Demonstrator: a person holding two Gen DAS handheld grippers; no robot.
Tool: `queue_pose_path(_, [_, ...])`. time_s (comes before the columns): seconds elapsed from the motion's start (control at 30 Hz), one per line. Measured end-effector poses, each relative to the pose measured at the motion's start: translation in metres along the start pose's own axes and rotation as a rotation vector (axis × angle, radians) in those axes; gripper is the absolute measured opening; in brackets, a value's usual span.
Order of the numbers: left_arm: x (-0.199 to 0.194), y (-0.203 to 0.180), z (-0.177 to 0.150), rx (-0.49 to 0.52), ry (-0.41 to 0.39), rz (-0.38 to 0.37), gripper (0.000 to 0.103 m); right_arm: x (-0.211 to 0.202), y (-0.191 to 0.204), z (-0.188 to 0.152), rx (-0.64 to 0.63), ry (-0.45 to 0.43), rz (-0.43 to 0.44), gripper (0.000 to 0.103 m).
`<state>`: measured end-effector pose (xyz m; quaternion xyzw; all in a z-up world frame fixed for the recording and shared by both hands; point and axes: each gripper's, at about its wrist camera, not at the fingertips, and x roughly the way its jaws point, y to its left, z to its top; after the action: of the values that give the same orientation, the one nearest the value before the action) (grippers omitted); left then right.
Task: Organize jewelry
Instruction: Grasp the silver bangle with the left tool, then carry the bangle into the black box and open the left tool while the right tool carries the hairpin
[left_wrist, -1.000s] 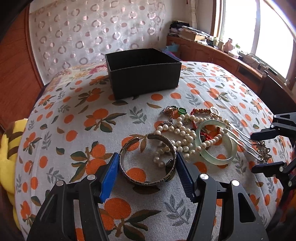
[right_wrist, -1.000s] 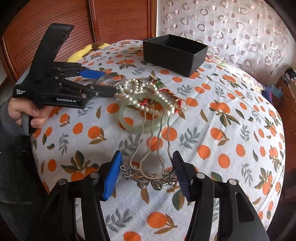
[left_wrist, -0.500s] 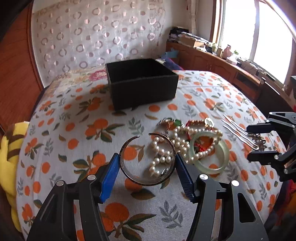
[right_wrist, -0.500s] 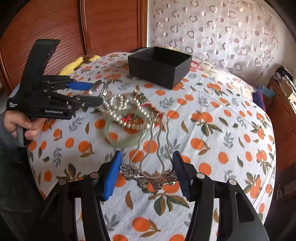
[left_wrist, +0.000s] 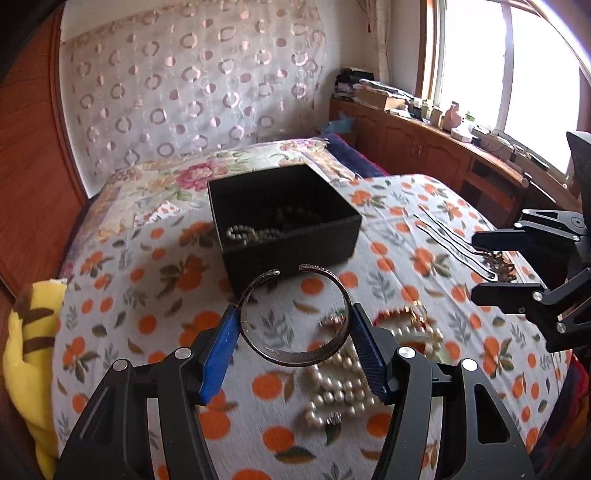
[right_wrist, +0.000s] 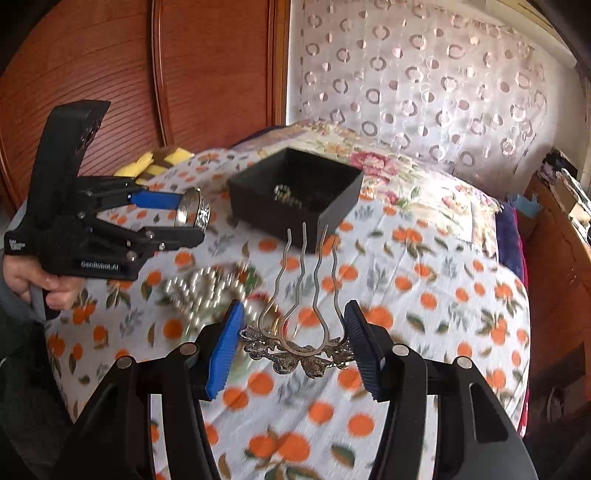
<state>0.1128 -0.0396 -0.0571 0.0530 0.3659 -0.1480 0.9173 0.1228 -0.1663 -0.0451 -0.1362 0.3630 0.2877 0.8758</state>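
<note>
My left gripper (left_wrist: 293, 341) is shut on a silver cuff bracelet (left_wrist: 295, 356) and holds it in the air in front of the black box (left_wrist: 347, 236); it also shows in the right wrist view (right_wrist: 192, 216). My right gripper (right_wrist: 293, 349) is shut on a silver hair comb (right_wrist: 295, 354) with long wavy prongs, lifted above the cloth; the comb shows in the left wrist view (left_wrist: 454, 238). The box (right_wrist: 343, 205) holds some beaded jewelry (left_wrist: 251, 233). A pearl necklace (left_wrist: 340, 391) and red beads (left_wrist: 391, 315) lie on the cloth below.
The table carries an orange-print cloth (left_wrist: 147, 295). A yellow plush toy (left_wrist: 26, 354) lies at the left edge. A floral bedspread (left_wrist: 166, 184) and lace curtain are behind the box. A wooden cabinet (left_wrist: 424, 151) runs under the window at right.
Both grippers have risen off the cloth with their items and moved towards the black box. The cuff bracelet has come clear of the pearls; the comb has lifted away from the jewelry pile.
</note>
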Motion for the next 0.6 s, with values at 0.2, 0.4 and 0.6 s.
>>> queue_pose_path(0.2, [0.007,0.01,0.018,-0.011,-0.007,0.018,0.058,0.021,-0.007,0.03,-0.016,-0.028,0.029,0.059])
queue_pose_path(0.4, [0.01,0.026,0.034,-0.034,-0.018,0.036,0.058,0.042,-0.017,0.064,-0.004,-0.074,0.064,0.059])
queue_pose_path(0.6, [0.012,0.044,0.046,-0.058,-0.026,0.056,0.058,0.066,-0.019,0.088,0.005,-0.091,0.108,0.059])
